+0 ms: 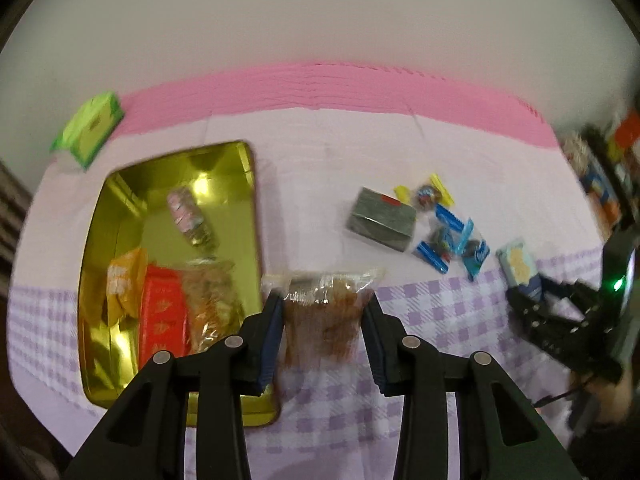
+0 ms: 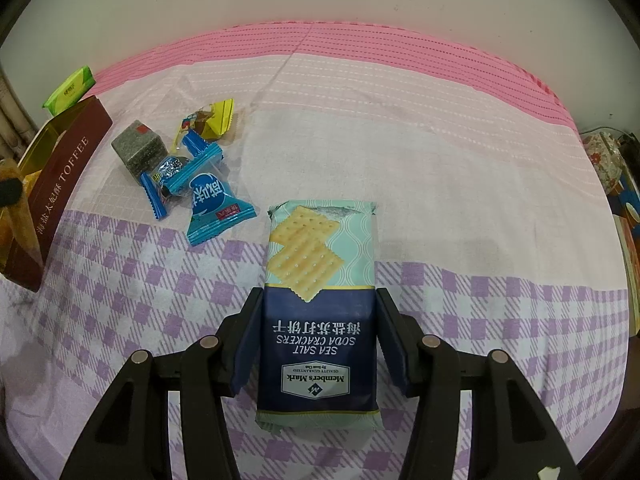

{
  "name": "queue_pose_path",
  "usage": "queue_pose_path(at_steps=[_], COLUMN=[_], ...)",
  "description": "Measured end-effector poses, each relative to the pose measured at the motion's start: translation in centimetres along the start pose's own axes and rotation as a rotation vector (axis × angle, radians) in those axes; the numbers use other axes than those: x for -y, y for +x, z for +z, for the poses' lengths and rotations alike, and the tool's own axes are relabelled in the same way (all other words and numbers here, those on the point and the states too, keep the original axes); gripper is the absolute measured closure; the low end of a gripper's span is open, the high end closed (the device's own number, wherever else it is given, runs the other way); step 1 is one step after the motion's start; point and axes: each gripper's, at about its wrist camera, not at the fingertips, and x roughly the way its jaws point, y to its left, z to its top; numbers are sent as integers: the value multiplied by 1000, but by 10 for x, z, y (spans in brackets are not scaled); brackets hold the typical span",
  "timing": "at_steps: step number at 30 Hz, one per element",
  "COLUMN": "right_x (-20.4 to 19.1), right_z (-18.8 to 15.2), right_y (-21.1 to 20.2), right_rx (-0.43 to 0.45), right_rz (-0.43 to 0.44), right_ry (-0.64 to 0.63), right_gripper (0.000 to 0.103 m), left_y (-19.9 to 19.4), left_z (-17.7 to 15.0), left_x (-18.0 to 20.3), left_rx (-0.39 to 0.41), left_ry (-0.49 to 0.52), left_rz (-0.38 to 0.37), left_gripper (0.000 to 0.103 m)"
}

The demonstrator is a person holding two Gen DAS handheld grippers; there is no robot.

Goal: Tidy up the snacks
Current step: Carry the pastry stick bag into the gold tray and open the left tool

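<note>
**Gold tin part filled, both jaws gripping snacks**

Gold inside and brown outside, the tin point(image 1: 120, 208) sits open on the left of the table point(image 1: 312, 152), which wears a cloth of pink, pale and lilac check. Several snacks lie in it: an orange packet point(image 1: 122, 284), a red packet point(image 1: 164, 316), a clear bag of brown pieces point(image 1: 212, 300) and a small pink-and-silver roll point(image 1: 188, 216).

The left gripper point(image 1: 323, 312) has its jaws closed on a clear bag point(image 1: 324, 308) of brown snacks, held just beside the tin's right edge. The right gripper point(image 2: 318, 320) has its jaws closed on a cracker pack point(image 2: 320, 280), which lies on the checked cloth.

Between the two, a grey block point(image 2: 138, 148), a yellow sweet point(image 2: 212, 120) and blue sweets point(image 2: 208, 204) lie in a loose cluster. A green packet point(image 1: 90, 128) rests at the far left corner, beyond the tin.
</note>
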Motion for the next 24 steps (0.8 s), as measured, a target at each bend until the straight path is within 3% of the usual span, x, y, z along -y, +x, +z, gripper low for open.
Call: queue_pose_path(at_steps=[7, 14, 20, 24], right_x=[-1, -1, -1, -1], right_z=[-1, 0, 0, 0], right_y=[0, 1, 1, 1], right_rx=[3, 5, 7, 7], right_rz=[-3, -5, -7, -7], right_ry=[3, 5, 4, 5], right_gripper=[52, 51, 51, 51], left_y=[-15, -47, -71, -62], left_z=[1, 0, -2, -4], left_x=[-42, -44, -68, -91], left_rx=[-1, 38, 60, 4], left_ry=[-156, -139, -129, -150], left_rz=[-139, -165, -70, 4], left_gripper=[64, 64, 64, 64])
